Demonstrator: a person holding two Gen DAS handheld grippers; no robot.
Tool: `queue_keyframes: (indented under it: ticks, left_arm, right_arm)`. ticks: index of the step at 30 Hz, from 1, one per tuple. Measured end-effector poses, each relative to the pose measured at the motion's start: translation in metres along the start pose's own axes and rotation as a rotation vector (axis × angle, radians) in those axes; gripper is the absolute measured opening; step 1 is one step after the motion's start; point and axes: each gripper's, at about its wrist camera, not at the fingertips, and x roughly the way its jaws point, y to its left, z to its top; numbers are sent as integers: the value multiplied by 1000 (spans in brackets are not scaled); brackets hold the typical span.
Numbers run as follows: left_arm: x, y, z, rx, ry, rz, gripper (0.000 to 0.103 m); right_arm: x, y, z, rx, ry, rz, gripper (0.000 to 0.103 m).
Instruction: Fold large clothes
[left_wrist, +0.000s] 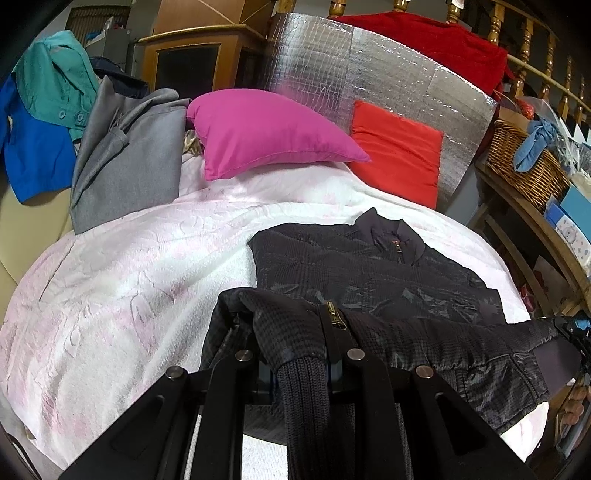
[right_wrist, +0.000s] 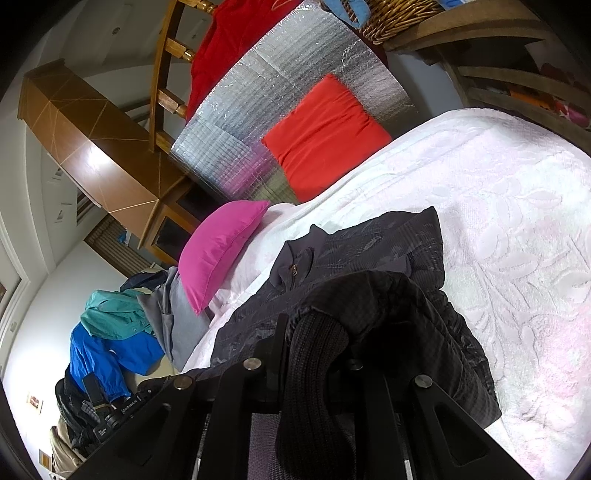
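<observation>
While a dark jacket (left_wrist: 369, 273) lies spread on a bed covered by a pale pink bedspread (left_wrist: 110, 295), both handheld tools grip its lower hem. The left tool (left_wrist: 301, 373) is clenched on the ribbed knit band beside the zipper (left_wrist: 334, 315), lifting that edge off the bedspread; the right tool (right_wrist: 314, 354) is likewise clamped on a bunch of the ribbed hem, with quilted fabric draped over its fingers. The jacket's collar (left_wrist: 391, 230) points toward the head of the bed, its front closed and facing up. Beyond the collar, a magenta pillow (left_wrist: 266, 133) and a red cushion (left_wrist: 399, 151) lean against a silver foil panel (left_wrist: 332, 62), with a red cloth (left_wrist: 424, 40) hung over the wooden rail behind it. To the jacket's left, a grey garment (left_wrist: 125, 158) sits at the bed's edge beside teal (left_wrist: 55, 81) and blue (left_wrist: 33, 147) clothing. To the jacket's right, a wicker basket (left_wrist: 524, 162) holding a blue cloth rests on a wooden shelf.
</observation>
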Motion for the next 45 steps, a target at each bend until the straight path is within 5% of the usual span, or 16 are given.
queue_keyframes:
  ticks: [13, 21, 35, 45]
  left_arm:
    - [-20, -20, 67, 74, -80, -56, 18]
    - [26, -38, 119, 111, -68, -10, 18]
    - [167, -32, 108, 151, 153, 126, 18]
    - [141, -37, 138, 175, 82, 51, 18]
  right_arm:
    - [-11, 34, 51, -49, -70, 72, 13]
    - [40, 36, 109, -83, -94, 25, 13]
    - [180, -41, 122, -47, 72, -193, 13]
    - [156, -18, 145, -108, 9, -158, 13]
